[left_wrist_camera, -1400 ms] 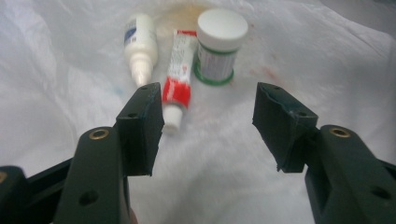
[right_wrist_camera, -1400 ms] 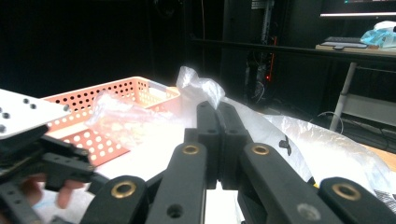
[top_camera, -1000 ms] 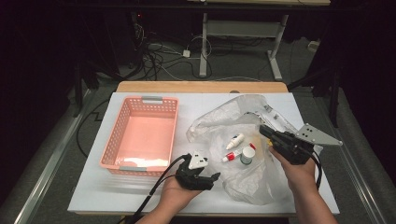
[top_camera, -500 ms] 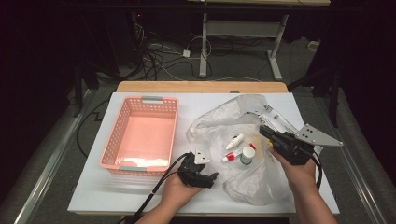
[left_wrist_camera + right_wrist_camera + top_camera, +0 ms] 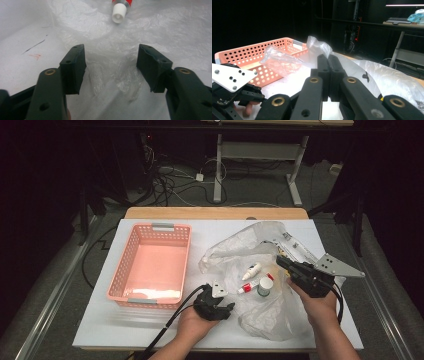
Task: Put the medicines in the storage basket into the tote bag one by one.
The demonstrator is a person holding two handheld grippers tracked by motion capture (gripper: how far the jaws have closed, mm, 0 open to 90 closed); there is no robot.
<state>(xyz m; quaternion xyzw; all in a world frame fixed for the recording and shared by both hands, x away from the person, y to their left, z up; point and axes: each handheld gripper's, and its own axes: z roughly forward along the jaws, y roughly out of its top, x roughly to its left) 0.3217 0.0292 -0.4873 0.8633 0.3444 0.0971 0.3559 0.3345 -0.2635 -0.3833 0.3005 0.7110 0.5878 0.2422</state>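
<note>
Clear plastic bag (image 5: 260,270) lies crumpled on the white desk (image 5: 150,325), just right of the pink basket (image 5: 150,265). Right tongs (image 5: 280,262) pinch the bag's right edge, jaws fully together on the film. Left tongs (image 5: 111,67) sit at the bag's near-left edge, jaws apart and just been closing, film between them, not pressed. Red-white tube (image 5: 252,285), small bottle (image 5: 251,271) and green-capped jar (image 5: 265,286) rest on the bag.

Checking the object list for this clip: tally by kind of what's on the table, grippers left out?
Basket: 1, pink
Plastic bag: 1, clear
Tube: 1, red and white with a white cap
Small white bottle: 1
Small jar: 1, white lid
Total: 5. More may be hidden in the far end of the bag; I cannot tell.
</note>
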